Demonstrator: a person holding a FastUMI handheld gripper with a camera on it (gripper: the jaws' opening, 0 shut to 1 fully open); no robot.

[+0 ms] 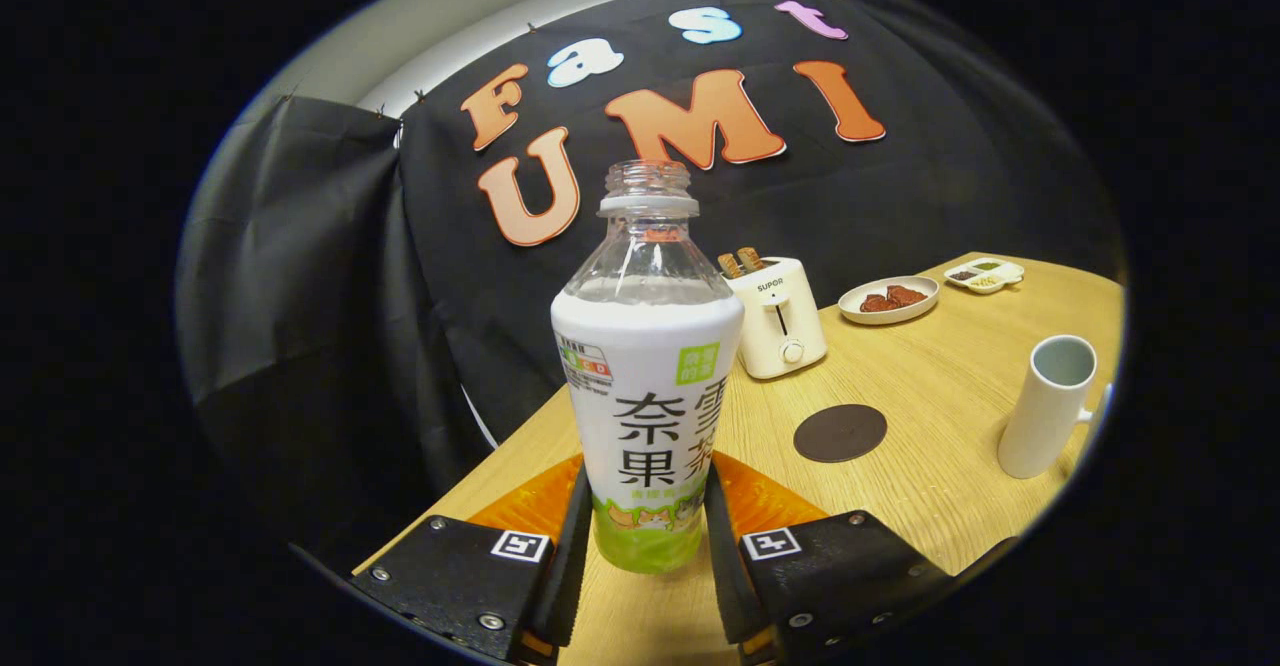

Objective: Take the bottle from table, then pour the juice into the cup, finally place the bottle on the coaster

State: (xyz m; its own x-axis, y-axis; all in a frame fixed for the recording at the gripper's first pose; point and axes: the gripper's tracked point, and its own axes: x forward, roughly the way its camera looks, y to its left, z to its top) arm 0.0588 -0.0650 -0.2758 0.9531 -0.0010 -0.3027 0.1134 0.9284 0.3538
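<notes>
An uncapped clear bottle with a white and green label stands upright between the fingers of my gripper, and both fingers press on its lower sides. Whether its base rests on the wooden table or hangs just above it, I cannot tell. The upper part of the bottle looks clear. A round dark coaster lies on the table beyond the right finger. Further right stands a tall white cup with a handle, upright and open at the top.
A white toaster with two slices in it stands behind the bottle to the right. Beyond it are a plate of reddish food and a small divided dish. The table's left edge runs close beside the bottle.
</notes>
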